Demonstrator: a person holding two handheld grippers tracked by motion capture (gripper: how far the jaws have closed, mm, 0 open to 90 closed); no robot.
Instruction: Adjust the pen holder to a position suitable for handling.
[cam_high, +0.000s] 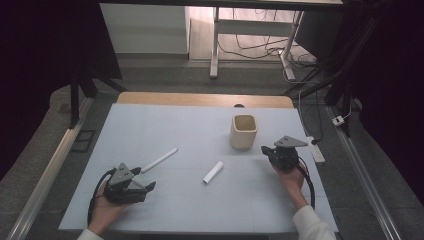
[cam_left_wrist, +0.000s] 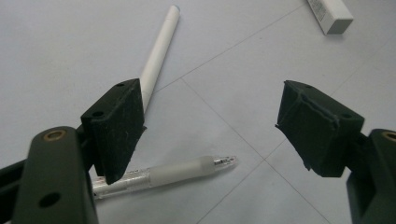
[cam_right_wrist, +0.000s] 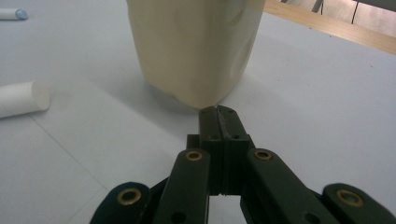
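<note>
A cream square cup (cam_high: 243, 131) stands upright at the right of the mat. My right gripper (cam_high: 265, 149) lies just right of it, low on the mat; in the right gripper view its jaws (cam_right_wrist: 218, 115) are pressed together with nothing between them, tips close to the cup's (cam_right_wrist: 196, 46) base. My left gripper (cam_high: 144, 180) rests at the near left, open. Between its spread jaws (cam_left_wrist: 212, 121) lies a clear gel pen (cam_left_wrist: 177, 171), partly hidden under the left jaw. A long white pen (cam_high: 159, 160) (cam_left_wrist: 159, 56) lies just beyond.
A short white tube-like box (cam_high: 213, 172) (cam_left_wrist: 329, 14) (cam_right_wrist: 21, 100) lies mid-mat between the two grippers. The pale mat (cam_high: 150, 130) covers a wooden table whose far edge (cam_high: 200, 99) shows. Desk legs and cables (cam_high: 260, 47) are on the floor beyond.
</note>
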